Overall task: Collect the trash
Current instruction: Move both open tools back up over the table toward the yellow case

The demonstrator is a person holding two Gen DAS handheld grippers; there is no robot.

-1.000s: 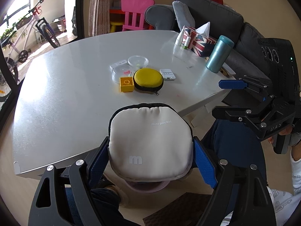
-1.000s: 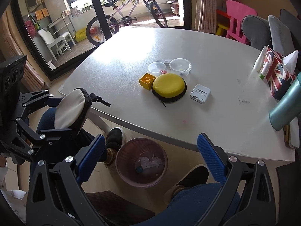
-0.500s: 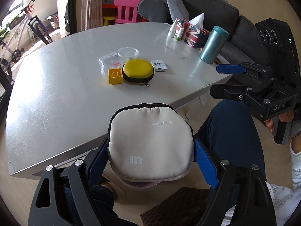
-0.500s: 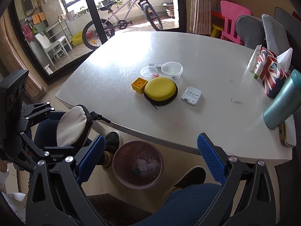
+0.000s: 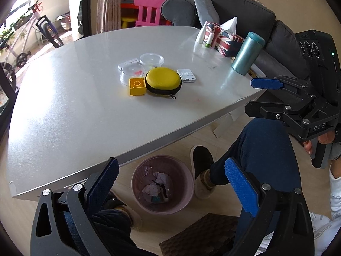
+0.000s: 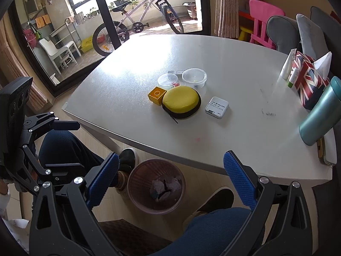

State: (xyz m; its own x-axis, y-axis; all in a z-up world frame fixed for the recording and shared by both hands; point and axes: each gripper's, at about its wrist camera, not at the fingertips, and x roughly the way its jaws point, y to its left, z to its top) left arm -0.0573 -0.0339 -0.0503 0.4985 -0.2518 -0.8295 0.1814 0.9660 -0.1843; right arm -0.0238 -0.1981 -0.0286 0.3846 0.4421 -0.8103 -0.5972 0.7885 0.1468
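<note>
A pink waste bin (image 5: 162,183) stands on the floor under the table's near edge, with crumpled paper and scraps inside; it also shows in the right wrist view (image 6: 156,186). My left gripper (image 5: 172,183) is open and empty, held above the bin. My right gripper (image 6: 170,178) is open and empty, also above the bin. The beige pouch is not in view. On the grey table (image 5: 64,111) lie a yellow round case (image 5: 163,81), a yellow block (image 5: 136,86), two clear plastic tubs (image 5: 151,59) and a small white box (image 5: 186,75).
A teal tumbler (image 5: 247,53), a flag-patterned tissue box (image 5: 222,37) and small tubes stand at the table's right. The person's legs and shoes (image 5: 201,166) flank the bin. A sofa, pink chair and bicycle lie beyond.
The left gripper was shut on the beige pouch; now it is open and the pouch is gone from view. The right gripper stayed open, shifting slightly.
</note>
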